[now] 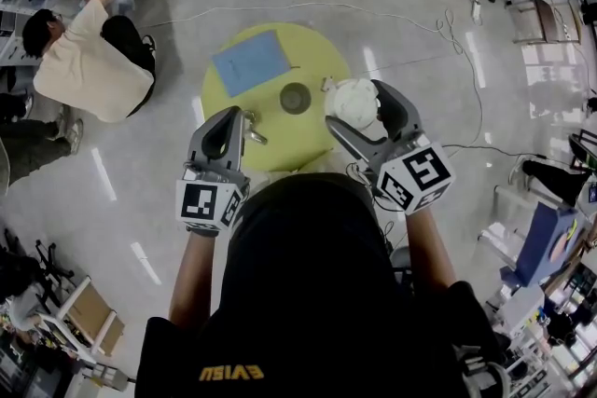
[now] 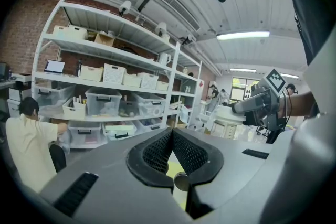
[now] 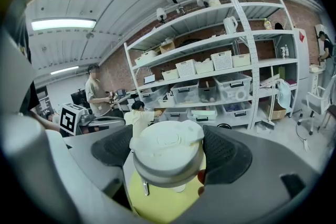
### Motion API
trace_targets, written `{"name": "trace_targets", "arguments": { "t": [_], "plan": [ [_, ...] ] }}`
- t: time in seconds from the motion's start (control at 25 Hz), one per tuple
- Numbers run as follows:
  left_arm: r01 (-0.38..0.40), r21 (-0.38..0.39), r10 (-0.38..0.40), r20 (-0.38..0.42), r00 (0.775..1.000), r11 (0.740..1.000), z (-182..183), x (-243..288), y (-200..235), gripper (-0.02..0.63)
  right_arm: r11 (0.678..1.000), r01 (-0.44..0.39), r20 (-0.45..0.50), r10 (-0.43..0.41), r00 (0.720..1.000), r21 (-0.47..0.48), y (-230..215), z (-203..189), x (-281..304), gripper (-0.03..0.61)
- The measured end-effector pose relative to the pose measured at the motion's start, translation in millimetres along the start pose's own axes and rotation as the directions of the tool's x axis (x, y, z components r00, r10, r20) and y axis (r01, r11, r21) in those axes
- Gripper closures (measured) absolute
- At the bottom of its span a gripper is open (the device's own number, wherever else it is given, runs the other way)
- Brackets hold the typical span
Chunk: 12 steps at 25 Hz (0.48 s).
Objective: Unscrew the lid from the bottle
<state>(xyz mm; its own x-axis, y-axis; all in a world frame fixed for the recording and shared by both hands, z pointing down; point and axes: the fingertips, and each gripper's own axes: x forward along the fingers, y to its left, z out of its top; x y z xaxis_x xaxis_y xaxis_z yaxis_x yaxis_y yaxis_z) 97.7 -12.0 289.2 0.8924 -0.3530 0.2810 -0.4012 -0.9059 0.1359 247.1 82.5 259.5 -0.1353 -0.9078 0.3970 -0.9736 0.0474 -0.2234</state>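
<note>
Yellow table point(image 1: 317, 51) below | right gripper point(image 1: 357, 107) clamps the white lid point(image 3: 168, 149), no bottle body showing beneath | left gripper point(image 2: 172, 144) pinched shut, empty | dark round object point(image 1: 295, 97), probably the bottle, stands between both grippers, just ahead.

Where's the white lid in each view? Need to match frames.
Head view: white lid right of centre, held in the right tool.
Left gripper view: probably the pale shape at the right tool's tip, far right.
Right gripper view: white lid at centre, between the tool's jaws.
Shared: person in cream shirt, in all three.
</note>
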Motion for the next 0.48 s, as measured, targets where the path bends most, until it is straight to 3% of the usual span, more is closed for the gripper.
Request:
{"name": "trace_targets", "arguments": {
  "t": [0.48],
  "plan": [
    [0.002, -0.009, -0.002, -0.009, 1.000, 1.000, -6.3, -1.6, 1.3, 0.595, 1.000, 0.000, -0.013, 0.000, 1.000, 0.003, 1.5, -5.9, 3.7, 0.160]
  ]
}}
